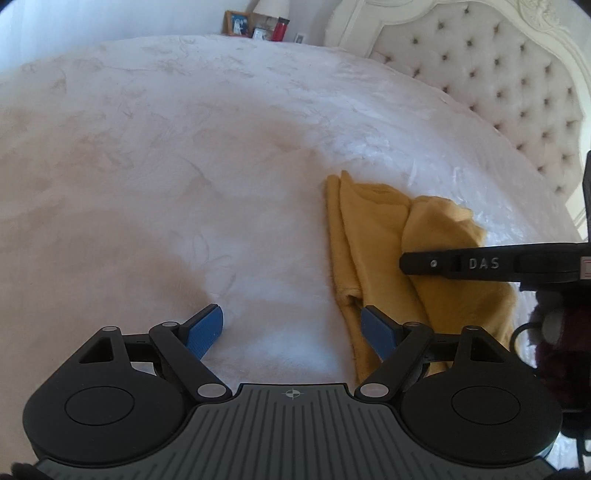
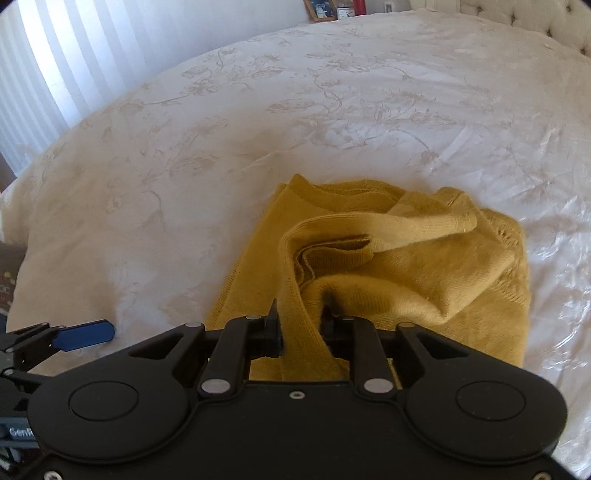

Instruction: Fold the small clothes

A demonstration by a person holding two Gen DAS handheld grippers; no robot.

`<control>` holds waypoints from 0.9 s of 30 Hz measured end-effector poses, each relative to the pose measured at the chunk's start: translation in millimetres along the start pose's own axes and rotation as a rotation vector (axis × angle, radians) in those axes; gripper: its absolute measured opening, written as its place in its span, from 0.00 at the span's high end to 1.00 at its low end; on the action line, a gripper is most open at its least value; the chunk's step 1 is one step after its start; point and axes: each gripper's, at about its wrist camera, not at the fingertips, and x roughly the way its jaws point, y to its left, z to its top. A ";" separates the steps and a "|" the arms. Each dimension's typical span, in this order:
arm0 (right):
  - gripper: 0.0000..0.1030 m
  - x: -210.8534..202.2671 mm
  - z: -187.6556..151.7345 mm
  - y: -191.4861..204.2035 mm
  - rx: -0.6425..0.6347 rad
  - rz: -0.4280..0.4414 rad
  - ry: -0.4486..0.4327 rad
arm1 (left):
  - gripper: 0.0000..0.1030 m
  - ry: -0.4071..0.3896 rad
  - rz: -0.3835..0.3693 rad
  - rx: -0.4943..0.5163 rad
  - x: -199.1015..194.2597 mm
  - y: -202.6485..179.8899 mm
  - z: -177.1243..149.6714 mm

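A small mustard-yellow knit sweater point(image 1: 373, 236) lies partly folded on the white bedspread point(image 1: 184, 166). My left gripper point(image 1: 291, 328) is open and empty, its blue pads spread wide just left of the sweater's near edge. My right gripper point(image 2: 299, 325) is shut on a strip of the sweater point(image 2: 369, 266), lifting an edge band over the body. In the left wrist view the right gripper's black finger point(image 1: 454, 264) reaches in from the right over the sweater. One blue pad of the left gripper point(image 2: 85, 334) shows at lower left in the right wrist view.
A tufted cream headboard point(image 1: 498, 85) stands at the right. A nightstand at the far side holds a framed photo point(image 1: 236, 22), a red bottle point(image 1: 279, 29) and a lamp. Striped curtains point(image 2: 55, 62) hang at the left. The flowered bedspread point(image 2: 258, 110) spreads around the sweater.
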 end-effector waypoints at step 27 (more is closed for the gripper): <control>0.53 -72.8 -66.7 -21.6 -0.056 0.078 -0.148 | 0.21 -0.054 -0.119 0.176 -4.0 -30.5 -17.0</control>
